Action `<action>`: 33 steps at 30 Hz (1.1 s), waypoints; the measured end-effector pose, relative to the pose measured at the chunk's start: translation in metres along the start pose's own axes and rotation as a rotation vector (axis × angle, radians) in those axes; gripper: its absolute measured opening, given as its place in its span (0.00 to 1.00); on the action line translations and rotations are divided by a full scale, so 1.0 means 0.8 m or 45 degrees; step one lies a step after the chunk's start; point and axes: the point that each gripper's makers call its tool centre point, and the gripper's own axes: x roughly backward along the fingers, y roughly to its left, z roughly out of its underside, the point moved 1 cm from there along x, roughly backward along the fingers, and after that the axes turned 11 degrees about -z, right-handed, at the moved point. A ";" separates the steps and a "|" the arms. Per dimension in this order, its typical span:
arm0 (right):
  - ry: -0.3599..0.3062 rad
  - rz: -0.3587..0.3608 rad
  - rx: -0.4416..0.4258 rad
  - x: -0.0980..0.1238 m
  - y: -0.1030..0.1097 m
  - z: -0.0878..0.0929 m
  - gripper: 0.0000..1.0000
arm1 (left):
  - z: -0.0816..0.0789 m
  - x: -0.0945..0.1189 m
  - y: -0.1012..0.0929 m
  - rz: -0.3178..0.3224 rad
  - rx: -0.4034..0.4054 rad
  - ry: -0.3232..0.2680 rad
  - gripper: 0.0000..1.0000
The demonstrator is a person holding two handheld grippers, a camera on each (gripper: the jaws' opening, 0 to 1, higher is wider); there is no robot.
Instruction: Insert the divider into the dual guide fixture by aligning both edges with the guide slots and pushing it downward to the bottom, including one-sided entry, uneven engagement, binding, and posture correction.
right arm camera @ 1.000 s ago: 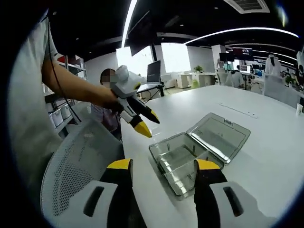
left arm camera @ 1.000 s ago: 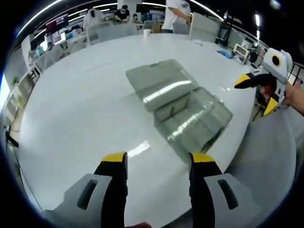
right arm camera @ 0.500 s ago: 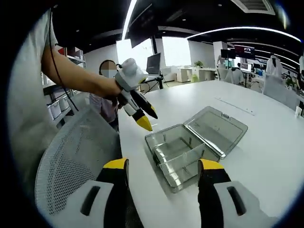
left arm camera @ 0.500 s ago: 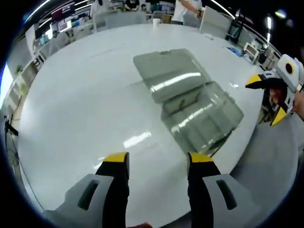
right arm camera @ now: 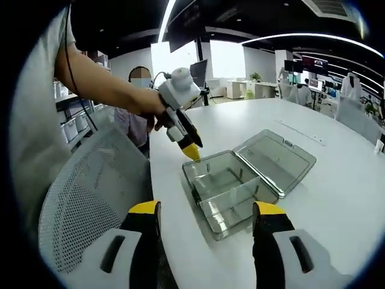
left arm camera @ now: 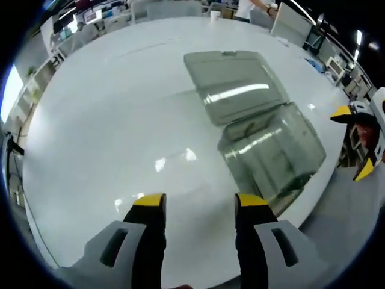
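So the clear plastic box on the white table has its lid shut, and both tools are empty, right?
Not quite: the clear plastic box has its lid swung open flat on the white table, as the right gripper view shows. Both tools are indeed empty.

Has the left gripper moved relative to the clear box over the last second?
Yes. In the right gripper view, the left gripper has come down toward the clear box; its yellow tips now sit at the box's near corner instead of hovering off it.

A broad white counter (right arm camera: 337, 198) carries a clear plastic box (right arm camera: 228, 189) near its rounded edge, lid (right arm camera: 277, 159) folded flat open on the surface toward two o'clock in the right gripper view. A thin strip (right arm camera: 301, 131) lies farther in.
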 end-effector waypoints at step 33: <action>-0.001 -0.004 -0.002 0.011 -0.007 0.006 0.59 | 0.000 -0.026 0.010 -0.140 -0.012 0.125 0.43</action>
